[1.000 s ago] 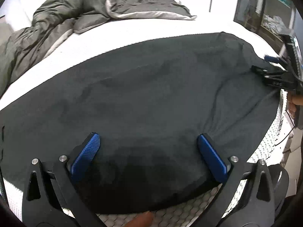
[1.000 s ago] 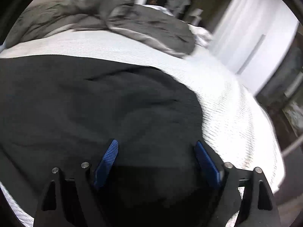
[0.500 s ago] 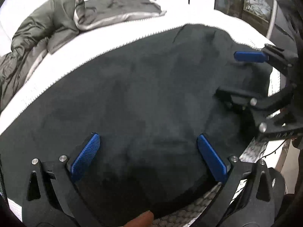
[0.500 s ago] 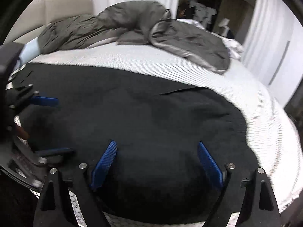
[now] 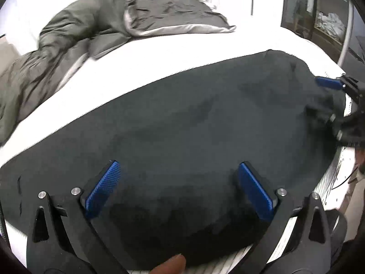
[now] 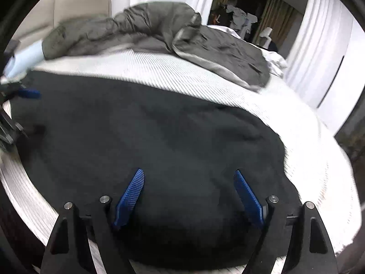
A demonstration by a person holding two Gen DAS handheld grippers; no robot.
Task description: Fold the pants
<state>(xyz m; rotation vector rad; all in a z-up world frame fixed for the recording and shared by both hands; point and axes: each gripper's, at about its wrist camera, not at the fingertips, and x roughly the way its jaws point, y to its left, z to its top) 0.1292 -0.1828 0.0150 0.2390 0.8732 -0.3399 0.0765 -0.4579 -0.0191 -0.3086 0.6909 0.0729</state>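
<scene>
Left claw (image 5: 178,189) wide, empty, over near hem of pants (image 5: 194,125) | right claw (image 6: 189,196) wide, empty, at opposite end | pants flat on bed (image 6: 308,159), long axis spanning claw to claw | nearer: neither, one per end.

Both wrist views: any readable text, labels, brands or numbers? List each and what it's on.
None readable.
Black pants: no tag or print showing.
Left gripper and right gripper: no markings visible.
Grey duvet and white bedsheet: plain.
Shelf items at the room's edge: too blurred to tell.
</scene>
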